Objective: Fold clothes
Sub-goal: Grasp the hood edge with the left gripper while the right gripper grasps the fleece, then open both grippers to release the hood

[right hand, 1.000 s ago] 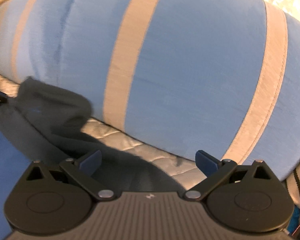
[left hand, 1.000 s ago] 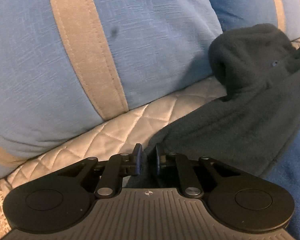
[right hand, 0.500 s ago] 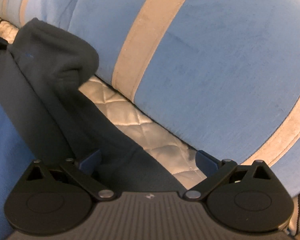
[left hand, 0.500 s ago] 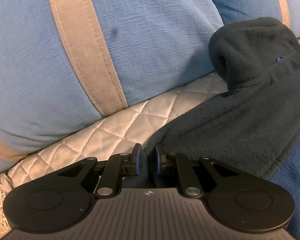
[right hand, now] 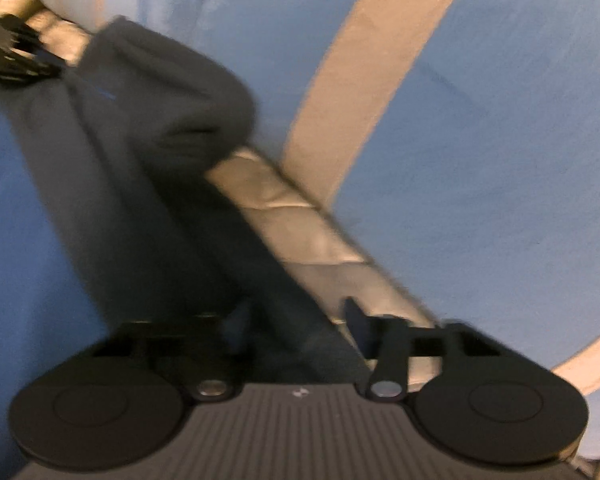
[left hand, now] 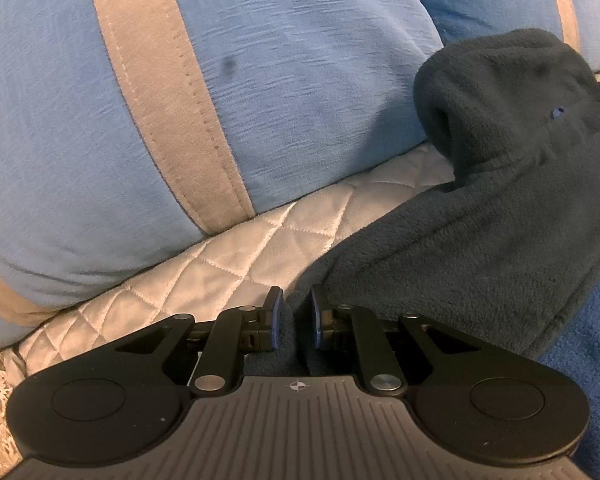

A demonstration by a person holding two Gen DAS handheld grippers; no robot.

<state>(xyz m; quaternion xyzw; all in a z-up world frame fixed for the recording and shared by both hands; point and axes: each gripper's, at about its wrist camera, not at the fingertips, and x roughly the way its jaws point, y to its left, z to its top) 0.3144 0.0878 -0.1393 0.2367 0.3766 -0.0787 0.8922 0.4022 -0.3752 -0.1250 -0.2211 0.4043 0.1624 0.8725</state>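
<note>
A dark grey fleece garment [left hand: 480, 240] lies on the quilted bed cover, with a rolled sleeve or collar bunched against the pillows. My left gripper [left hand: 295, 316] is shut on the garment's near corner. In the right wrist view the same garment [right hand: 152, 184] runs from the upper left down to my right gripper [right hand: 296, 316]. That gripper is open, its fingers stand on either side of the garment's edge, and the view is blurred. A black shape at the far upper left there looks like the left gripper [right hand: 8, 60].
Big light-blue pillows with tan stripes [left hand: 300, 80] [right hand: 500, 120] stand close behind the garment. A white quilted cover [left hand: 220, 264] [right hand: 300, 232] shows between pillows and garment. Bright blue fabric [left hand: 580, 400] [right hand: 20, 200] lies on the garment's other side.
My right gripper has swung down and left toward the garment's edge, and its fingers have come closer together around it. The left gripper has stayed shut on its corner, hardly moving.
</note>
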